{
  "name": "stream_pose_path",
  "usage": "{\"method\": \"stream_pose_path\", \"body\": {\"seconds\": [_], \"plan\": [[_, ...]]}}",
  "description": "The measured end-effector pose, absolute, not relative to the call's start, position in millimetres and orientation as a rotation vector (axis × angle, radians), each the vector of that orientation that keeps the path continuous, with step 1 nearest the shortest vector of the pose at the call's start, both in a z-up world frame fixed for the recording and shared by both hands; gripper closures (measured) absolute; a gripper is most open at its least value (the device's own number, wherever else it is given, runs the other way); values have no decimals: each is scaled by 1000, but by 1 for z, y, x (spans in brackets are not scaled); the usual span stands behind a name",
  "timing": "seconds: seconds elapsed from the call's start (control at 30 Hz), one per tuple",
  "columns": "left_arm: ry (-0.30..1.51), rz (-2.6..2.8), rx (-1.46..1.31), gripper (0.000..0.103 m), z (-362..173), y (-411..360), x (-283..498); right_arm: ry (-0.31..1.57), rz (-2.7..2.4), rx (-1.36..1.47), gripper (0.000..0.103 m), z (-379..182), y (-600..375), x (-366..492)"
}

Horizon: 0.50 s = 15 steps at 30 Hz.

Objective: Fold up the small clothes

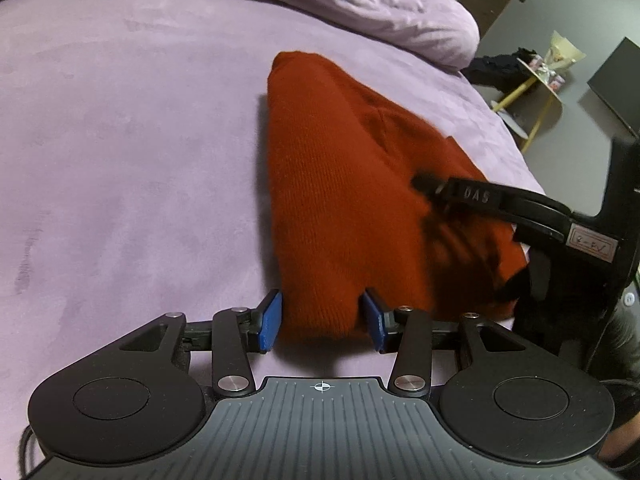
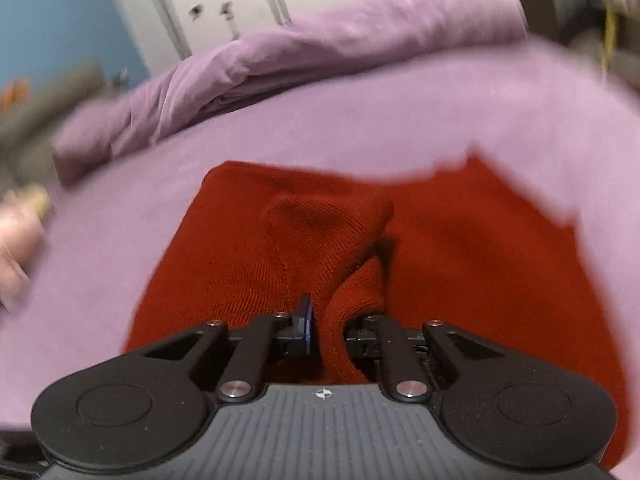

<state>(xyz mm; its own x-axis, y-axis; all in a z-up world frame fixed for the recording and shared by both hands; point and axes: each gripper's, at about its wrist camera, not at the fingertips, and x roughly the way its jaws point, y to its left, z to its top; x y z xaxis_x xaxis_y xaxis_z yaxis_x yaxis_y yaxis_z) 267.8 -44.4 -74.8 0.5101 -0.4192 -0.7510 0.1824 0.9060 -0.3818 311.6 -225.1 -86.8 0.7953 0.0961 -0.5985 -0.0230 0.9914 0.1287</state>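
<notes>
Red knitted clothing (image 1: 340,184) lies on the purple bed (image 1: 120,160), bunched up and partly doubled over. The left gripper (image 1: 322,318) has its blue fingers (image 1: 269,322) spread, with an edge of the red cloth between them, and they do not seem to squeeze it. The right gripper (image 2: 330,330) pinches a fold of the same cloth in its nearly closed fingers (image 2: 306,322). I think the folding has started but is not done, because the cloth looks lumpy and uneven. A rumpled purple blanket (image 1: 360,0) sits further back.

Home bedroom: lilac-sheeted bed (image 1: 120,120), rumpled duvet (image 1: 360,4).
</notes>
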Motion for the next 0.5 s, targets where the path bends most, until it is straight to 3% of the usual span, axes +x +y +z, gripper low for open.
{"method": "stream_pose_path", "body": {"seconds": [0.2, 0.5], "plan": [[960, -395, -217, 57, -67, -56, 258, 474, -68, -206, 93, -59, -219, 285], [997, -388, -182, 59, -77, -83, 268, 537, -243, -280, 93, -84, -251, 296]]}}
